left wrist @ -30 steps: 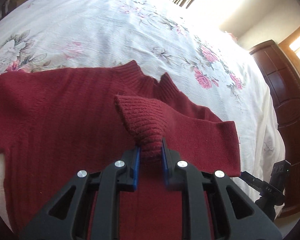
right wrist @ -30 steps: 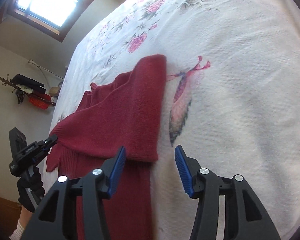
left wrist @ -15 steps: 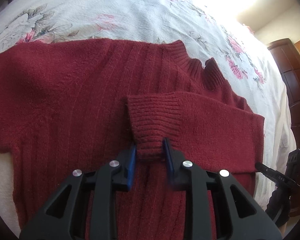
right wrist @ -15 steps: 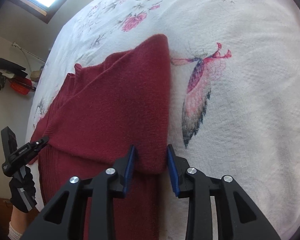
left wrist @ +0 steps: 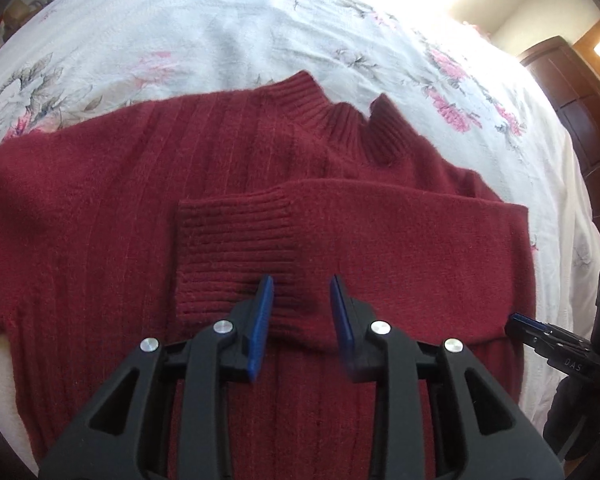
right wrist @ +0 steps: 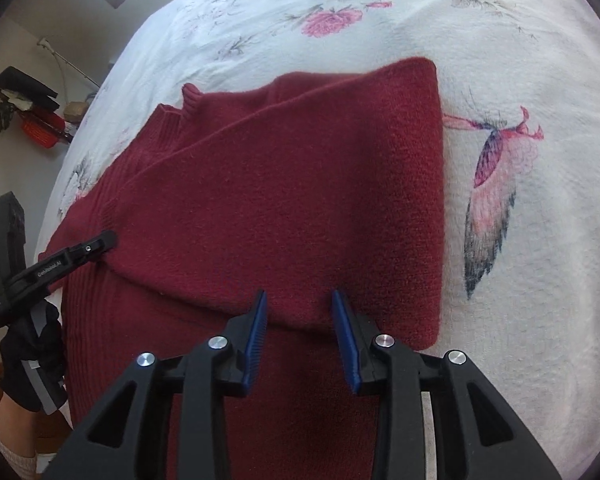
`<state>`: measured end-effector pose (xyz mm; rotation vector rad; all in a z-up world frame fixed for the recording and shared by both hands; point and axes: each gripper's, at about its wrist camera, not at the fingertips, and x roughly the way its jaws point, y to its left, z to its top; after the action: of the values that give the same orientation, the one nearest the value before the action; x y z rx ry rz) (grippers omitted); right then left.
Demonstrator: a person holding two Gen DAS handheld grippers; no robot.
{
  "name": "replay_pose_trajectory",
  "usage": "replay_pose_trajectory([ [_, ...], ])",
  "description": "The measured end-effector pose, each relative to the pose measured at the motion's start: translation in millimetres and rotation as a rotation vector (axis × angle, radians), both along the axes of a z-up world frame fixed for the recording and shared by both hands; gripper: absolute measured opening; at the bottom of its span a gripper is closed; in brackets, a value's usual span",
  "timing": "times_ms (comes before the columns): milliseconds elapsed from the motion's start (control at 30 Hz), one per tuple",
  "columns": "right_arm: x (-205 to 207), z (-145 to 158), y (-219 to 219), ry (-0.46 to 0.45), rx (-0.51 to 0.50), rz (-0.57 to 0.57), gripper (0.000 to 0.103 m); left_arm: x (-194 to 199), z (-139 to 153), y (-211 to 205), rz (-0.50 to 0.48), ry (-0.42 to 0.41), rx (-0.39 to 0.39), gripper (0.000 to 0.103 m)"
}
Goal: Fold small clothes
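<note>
A dark red knit sweater [left wrist: 100, 216] lies flat on the bed, collar [left wrist: 340, 120] pointing away. One sleeve is folded across the chest, and its ribbed cuff [left wrist: 232, 248] lies flat. My left gripper [left wrist: 301, 286] is open, with its blue pads straddling the cuff's near edge without pinching it. In the right wrist view the folded sleeve [right wrist: 300, 200] covers the sweater's right side. My right gripper [right wrist: 299, 298] hovers open over the sleeve's near edge, jaws partly apart. The left gripper [right wrist: 72, 256] also appears there at the cuff end.
The sweater rests on a white floral bedspread [right wrist: 520, 240] with a butterfly print [right wrist: 492, 184] just right of it. A dark wooden wardrobe [left wrist: 580, 112] stands past the bed's right side. A gloved hand [right wrist: 32, 352] holds the left gripper. Items hang on the wall [right wrist: 24, 104].
The left gripper lowered the sleeve cuff onto the chest and let it go, and the cuff now lies flat. The right gripper narrowed and slid left along the sleeve's folded edge.
</note>
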<state>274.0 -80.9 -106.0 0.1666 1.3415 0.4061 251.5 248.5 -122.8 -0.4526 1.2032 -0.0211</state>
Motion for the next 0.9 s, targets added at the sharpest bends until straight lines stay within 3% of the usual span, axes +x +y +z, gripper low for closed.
replay_pose_trajectory([
  [133,-4,-6,1,-0.015,-0.015,0.0,0.035,-2,-3,9,0.005,-0.012,-0.047,0.022],
  [233,-4,2,9,-0.013,-0.049,0.006,0.041,-9,6,21,0.026,-0.02,-0.082,0.025],
  [300,-9,16,17,-0.04,-0.042,0.017,0.046,-21,19,35,0.052,-0.047,-0.087,0.037],
  [367,-16,30,26,-0.059,-0.007,0.041,0.05,-38,32,54,0.08,-0.071,-0.031,0.064],
  [400,-19,35,32,-0.064,0.004,0.056,0.055,-49,38,67,0.093,-0.091,-0.015,0.067],
  [633,-39,40,97,-0.057,0.013,0.198,0.063,-138,49,193,0.291,-0.057,0.018,0.068],
  [900,-47,22,144,-0.032,-0.012,0.24,0.063,-232,29,330,0.61,-0.039,0.007,0.066],
])
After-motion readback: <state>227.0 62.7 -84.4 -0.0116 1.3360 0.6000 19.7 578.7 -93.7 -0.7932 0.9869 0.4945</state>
